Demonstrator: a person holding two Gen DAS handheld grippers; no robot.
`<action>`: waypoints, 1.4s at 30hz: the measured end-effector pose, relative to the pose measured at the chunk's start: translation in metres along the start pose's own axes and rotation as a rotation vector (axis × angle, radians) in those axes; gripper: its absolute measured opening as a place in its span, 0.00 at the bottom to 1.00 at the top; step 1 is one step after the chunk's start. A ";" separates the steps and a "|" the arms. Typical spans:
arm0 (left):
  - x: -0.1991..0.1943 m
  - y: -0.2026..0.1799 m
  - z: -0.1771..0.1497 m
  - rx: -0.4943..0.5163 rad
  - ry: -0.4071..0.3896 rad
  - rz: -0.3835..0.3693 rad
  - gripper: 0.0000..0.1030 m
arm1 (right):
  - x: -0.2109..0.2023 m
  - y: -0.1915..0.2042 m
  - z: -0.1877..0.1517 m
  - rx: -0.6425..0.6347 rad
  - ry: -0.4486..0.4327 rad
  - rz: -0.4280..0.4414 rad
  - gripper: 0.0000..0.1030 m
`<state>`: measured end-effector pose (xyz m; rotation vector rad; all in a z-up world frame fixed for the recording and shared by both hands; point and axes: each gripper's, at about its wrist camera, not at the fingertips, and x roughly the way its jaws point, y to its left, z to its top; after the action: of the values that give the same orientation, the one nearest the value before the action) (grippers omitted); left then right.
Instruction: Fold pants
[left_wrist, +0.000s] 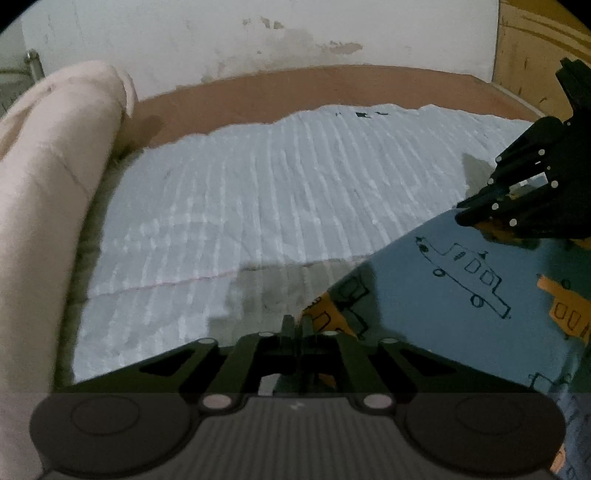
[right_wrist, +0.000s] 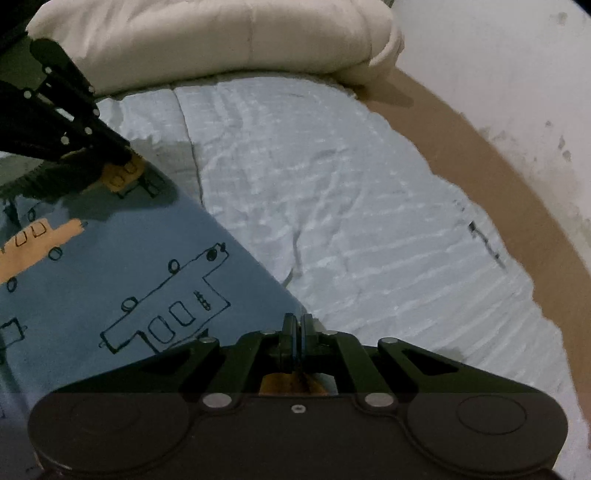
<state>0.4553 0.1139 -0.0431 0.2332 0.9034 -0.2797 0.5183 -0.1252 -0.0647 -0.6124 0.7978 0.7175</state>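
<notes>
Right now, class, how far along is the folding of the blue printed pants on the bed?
Done: both corners of one edge are gripped. The left gripper is shut on the blue pants with car drawings; the right gripper pinches the other corner. In hand: that edge looks stretched between them above the pale ribbed bedsheet. Left: no finished fold shows; the edge probably still has to be carried over and laid flat.

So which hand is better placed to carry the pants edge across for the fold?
Neither clearly: both already pinch the blue pants. The left tongs hold one corner, the right tongs the other, edge stretched between them. Probably move both together across the white bedspread.
</notes>
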 end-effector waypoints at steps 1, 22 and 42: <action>0.003 0.000 -0.001 0.000 0.008 0.015 0.28 | 0.001 -0.001 -0.001 0.009 -0.005 0.010 0.05; -0.064 -0.025 -0.015 0.032 -0.122 0.070 0.01 | -0.061 0.030 -0.014 0.080 -0.155 -0.067 0.01; -0.192 -0.136 -0.134 0.278 -0.410 0.207 0.01 | -0.237 0.178 -0.119 -0.050 -0.364 -0.260 0.00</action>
<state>0.1983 0.0551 0.0186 0.5039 0.4280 -0.2478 0.2160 -0.1812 0.0212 -0.5958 0.3563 0.5875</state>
